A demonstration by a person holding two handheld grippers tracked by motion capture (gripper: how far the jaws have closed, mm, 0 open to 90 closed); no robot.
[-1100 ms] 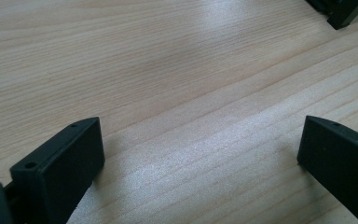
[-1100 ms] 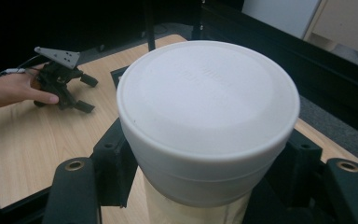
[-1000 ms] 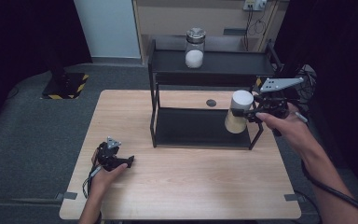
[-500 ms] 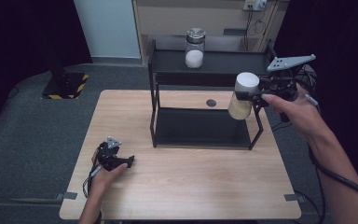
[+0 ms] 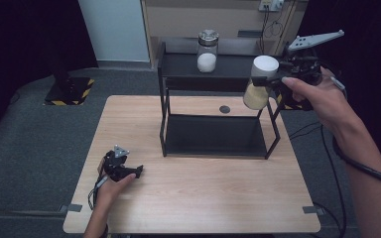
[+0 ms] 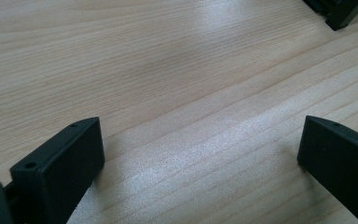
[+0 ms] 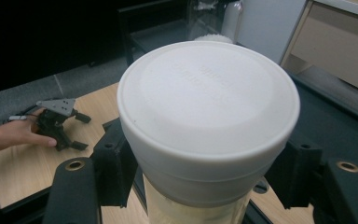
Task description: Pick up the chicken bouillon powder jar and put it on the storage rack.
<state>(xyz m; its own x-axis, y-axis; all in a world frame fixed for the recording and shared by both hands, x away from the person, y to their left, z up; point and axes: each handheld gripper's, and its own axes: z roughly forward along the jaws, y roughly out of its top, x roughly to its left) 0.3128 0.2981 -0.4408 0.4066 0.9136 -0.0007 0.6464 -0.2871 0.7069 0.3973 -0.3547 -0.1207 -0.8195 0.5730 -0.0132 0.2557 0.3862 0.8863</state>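
the right tool [image 5: 273, 85] is clamped on a white-lidded jar [image 5: 259, 82] up by the black shelf's [image 5: 188, 72] top so it can go beside the glass jar [image 5: 207, 50], while the left tool [image 5: 129, 171] rests wide apart on the counter [image 5: 203, 198].

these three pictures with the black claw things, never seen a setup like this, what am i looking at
A person sits at a wooden table and holds a hand-operated two-jaw gripper in each hand; there is no robot arm. The high view looks down from above the person. The other two views come from small cameras riding on each gripper, looking along its black jaws.

The left gripper rests on the table near the person, jaws open with only bare wood between them. The right gripper is raised beside a black two-level shelf and is shut on a jar with a white lid and pale yellowish contents. A second glass jar with a metal lid, holding something white, stands on the shelf's top level.
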